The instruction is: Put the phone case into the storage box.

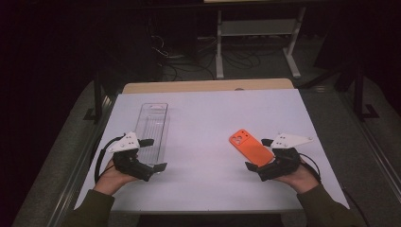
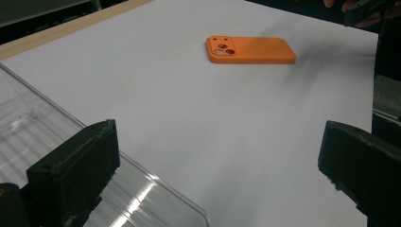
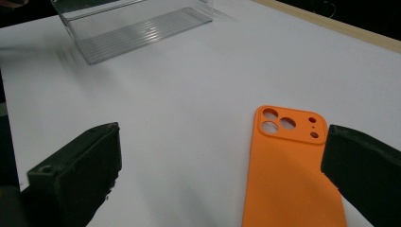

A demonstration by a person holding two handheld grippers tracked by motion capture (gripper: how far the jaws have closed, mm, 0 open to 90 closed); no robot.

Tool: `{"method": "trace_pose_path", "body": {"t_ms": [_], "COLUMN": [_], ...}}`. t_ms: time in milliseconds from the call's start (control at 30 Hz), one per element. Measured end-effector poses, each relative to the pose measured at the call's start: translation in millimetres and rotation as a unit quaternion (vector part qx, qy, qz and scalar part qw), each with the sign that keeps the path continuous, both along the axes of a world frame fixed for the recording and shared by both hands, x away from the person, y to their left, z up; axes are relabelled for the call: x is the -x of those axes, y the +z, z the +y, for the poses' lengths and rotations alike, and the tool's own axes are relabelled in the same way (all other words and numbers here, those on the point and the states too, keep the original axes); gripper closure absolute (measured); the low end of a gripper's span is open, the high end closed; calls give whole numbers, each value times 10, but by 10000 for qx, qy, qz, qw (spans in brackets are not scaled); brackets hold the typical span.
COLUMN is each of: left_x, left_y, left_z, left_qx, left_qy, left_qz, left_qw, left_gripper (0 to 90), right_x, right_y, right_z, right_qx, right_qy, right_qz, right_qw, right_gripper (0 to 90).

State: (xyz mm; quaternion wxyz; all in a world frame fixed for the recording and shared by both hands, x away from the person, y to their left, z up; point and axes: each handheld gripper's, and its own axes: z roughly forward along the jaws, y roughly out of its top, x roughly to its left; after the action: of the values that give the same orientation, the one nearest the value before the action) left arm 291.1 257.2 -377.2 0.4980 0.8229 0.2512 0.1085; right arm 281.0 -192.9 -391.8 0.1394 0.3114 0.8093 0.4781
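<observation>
An orange phone case (image 1: pixel 250 145) lies flat on the white table, camera cut-outs at its far end; it also shows in the left gripper view (image 2: pixel 250 50) and close up in the right gripper view (image 3: pixel 288 175). A long clear plastic tray (image 1: pixel 152 132) rests on the left half of the table. My left gripper (image 1: pixel 153 154) is open at the tray's near end, one jaw over the tray's rim (image 2: pixel 142 175). My right gripper (image 1: pixel 259 153) is open just beside the case's near right end, nothing between its jaws.
The white table top (image 1: pixel 203 123) sits on a wooden board whose edge shows at the back (image 1: pixel 208 85). Beyond it stand a white table frame (image 1: pixel 255 38) and tangled cables (image 1: pixel 189 61) on a dark floor.
</observation>
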Motion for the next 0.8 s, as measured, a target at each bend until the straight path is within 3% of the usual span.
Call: {"method": "trace_pose_path", "body": {"t_ms": [233,433,800], "left_x": [22,29,11], "left_y": [2,6,48], "left_z": [-61,-129,-309], "left_qx": [9,48,181], "left_qy": [-5,-34,-110], "left_qz": [5,-19,-16], "left_qw": [10000,10000,9998], "left_gripper": [0,0,0], "right_x": [-140,-230,-312], "right_y": [-10,27,43], "right_z": [-4,27,50], "right_qx": [-8,103,65], "right_qy": [-53,-75,-100], "right_qz": [149,91,181], "right_qw": [9999,9999,9998], "right_gripper": [0,0,0]}}
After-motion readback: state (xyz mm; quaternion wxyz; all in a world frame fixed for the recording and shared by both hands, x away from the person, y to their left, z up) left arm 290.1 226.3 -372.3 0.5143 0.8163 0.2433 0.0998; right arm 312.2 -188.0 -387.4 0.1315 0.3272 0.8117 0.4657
